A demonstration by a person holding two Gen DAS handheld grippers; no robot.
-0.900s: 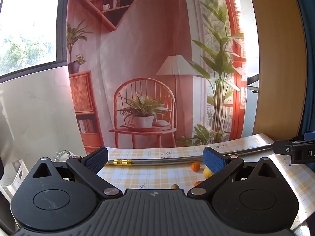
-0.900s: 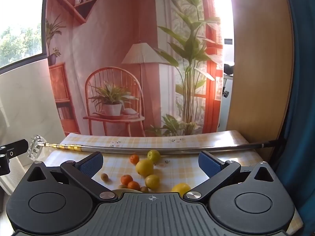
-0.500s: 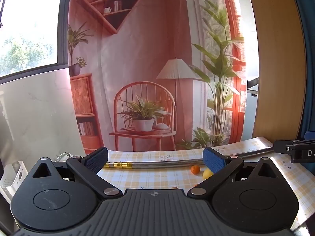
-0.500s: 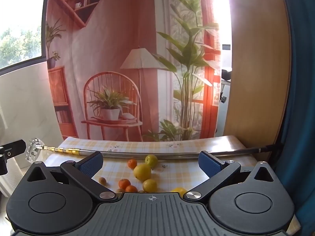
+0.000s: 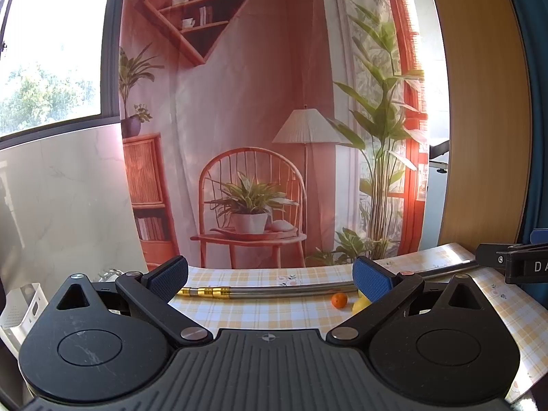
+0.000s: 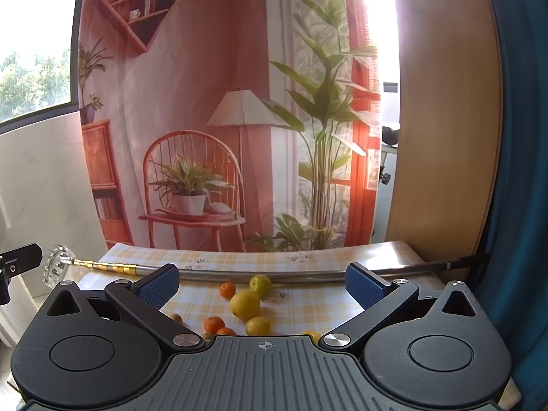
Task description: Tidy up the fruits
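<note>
I'm holding both tongs, left (image 5: 270, 279) and right (image 6: 262, 282), spread apart and empty. Fruits (image 6: 244, 304) are lying scattered just ahead of the right one. Nothing sorted yet; next I'm needing to lower onto one.

1. Tabletop (image 6: 325, 304) w/ yellow-and-white check cloth, small flower prints.
2. Metal rod (image 6: 239, 273) lies across far edge, left to right; gold bands + clear faceted knob (image 6: 54, 267) at left end, overhanging.
3. Loose fruit near rod, center: large lemon (image 6: 244, 304), green-yellow fruit (image 6: 260, 284), small orange (image 6: 227, 289) just beside them.
4. Nearer: two more oranges (image 6: 214, 324), yellow fruit (image 6: 257, 326), small brown one (image 6: 176, 318) at left.
</note>
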